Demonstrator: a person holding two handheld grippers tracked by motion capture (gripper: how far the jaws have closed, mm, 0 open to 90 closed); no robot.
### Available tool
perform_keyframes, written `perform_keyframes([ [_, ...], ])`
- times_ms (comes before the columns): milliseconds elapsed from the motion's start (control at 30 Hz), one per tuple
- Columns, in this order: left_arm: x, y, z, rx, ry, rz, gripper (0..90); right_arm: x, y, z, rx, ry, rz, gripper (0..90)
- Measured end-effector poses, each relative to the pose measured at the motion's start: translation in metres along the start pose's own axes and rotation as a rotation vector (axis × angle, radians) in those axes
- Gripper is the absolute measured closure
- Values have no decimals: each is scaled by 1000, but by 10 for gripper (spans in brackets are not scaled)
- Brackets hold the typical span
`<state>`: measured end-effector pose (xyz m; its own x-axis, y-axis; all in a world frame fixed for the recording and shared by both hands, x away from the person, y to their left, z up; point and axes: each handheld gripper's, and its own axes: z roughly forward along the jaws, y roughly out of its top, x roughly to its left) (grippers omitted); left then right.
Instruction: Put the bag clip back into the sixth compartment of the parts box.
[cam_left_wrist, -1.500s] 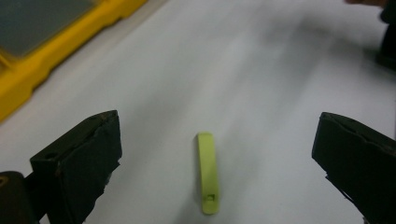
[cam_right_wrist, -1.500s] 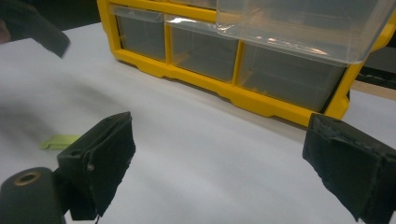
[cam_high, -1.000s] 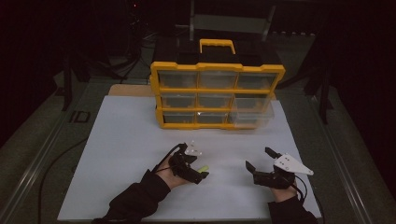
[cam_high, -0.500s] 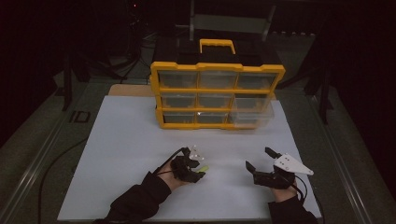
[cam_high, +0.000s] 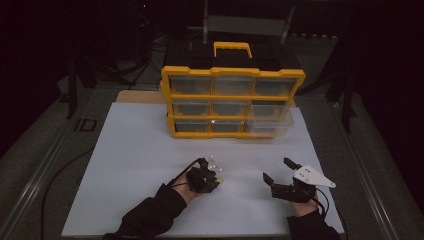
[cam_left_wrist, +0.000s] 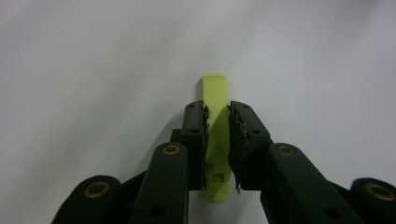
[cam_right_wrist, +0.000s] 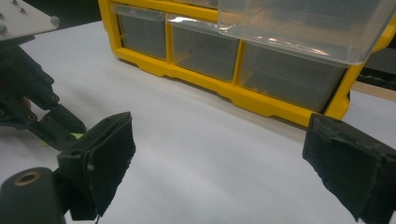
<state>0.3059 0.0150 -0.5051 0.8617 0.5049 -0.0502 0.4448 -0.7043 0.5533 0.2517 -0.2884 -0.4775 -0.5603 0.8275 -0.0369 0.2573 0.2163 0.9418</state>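
The high view is dim and grainy: the surroundings sink into near black, and only the white table sheet (cam_high: 150, 150) and the yellow drawer cabinet (cam_high: 232, 75) catch light. Both gripper views are brighter. Glare streaks the cabinet's pulled-out clear drawer (cam_right_wrist: 299, 28). Near jaws look soft, casting faint shadows on the sheet.

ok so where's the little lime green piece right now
The lime green piece lies on the white table between the jaws of the left gripper, near the front edge, well before the yellow drawer organizer.
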Motion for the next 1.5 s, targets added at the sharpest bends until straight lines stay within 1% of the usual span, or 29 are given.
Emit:
perform_keyframes([
  [100,2,1,0,9,-8,-5,777,0,0,0,2,0,2,87],
  [200,1,2,0,18,-7,-2,779,0,0,1,6,0,-7,88],
  [333,1,3,0,20,-9,8,785,1,0,1,7,3,-7,87],
  [400,2,4,0,28,-11,16,786,1,0,1,4,4,-6,87],
  [500,2,5,-2,42,-3,36,786,0,0,0,1,0,-3,87],
  [567,4,5,-4,54,-7,50,786,0,0,0,0,-1,-3,87],
  [600,4,5,-4,54,-7,50,786,0,0,0,0,-1,-3,87],
  [667,6,5,-9,61,-12,59,786,0,0,0,0,0,-3,87],
  [733,9,6,-12,71,-6,67,786,0,0,0,1,1,-3,88],
  [800,13,7,-15,74,-3,58,786,1,0,1,0,5,-5,87],
  [833,15,7,-16,79,0,66,786,1,0,1,1,5,-6,87],
  [900,18,8,-19,79,-11,69,786,1,1,1,1,7,-4,87],
  [967,21,8,-22,84,-23,85,786,1,1,1,1,4,-4,87],
  [1000,23,9,-23,91,-30,86,786,1,1,1,0,6,-2,87],
  [1033,24,9,-24,97,-30,91,786,2,1,1,0,6,-3,87],
  [1133,28,11,-28,119,-15,101,786,1,1,1,-1,6,-3,87],
  [1200,29,12,-30,119,-20,101,786,1,1,1,-1,6,-3,87],
  [1267,31,14,-37,109,-32,119,786,0,0,1,-1,5,-1,87],
  [1300,33,15,-39,101,-40,120,786,0,0,1,0,5,-4,87],
  [1333,34,16,-42,101,-43,133,786,0,0,1,0,7,-4,88],
  [1400,34,17,-43,101,-45,136,786,1,0,1,-1,9,-2,87],
  [1500,38,22,-50,96,-54,151,786,1,1,1,-1,8,-1,87],
])
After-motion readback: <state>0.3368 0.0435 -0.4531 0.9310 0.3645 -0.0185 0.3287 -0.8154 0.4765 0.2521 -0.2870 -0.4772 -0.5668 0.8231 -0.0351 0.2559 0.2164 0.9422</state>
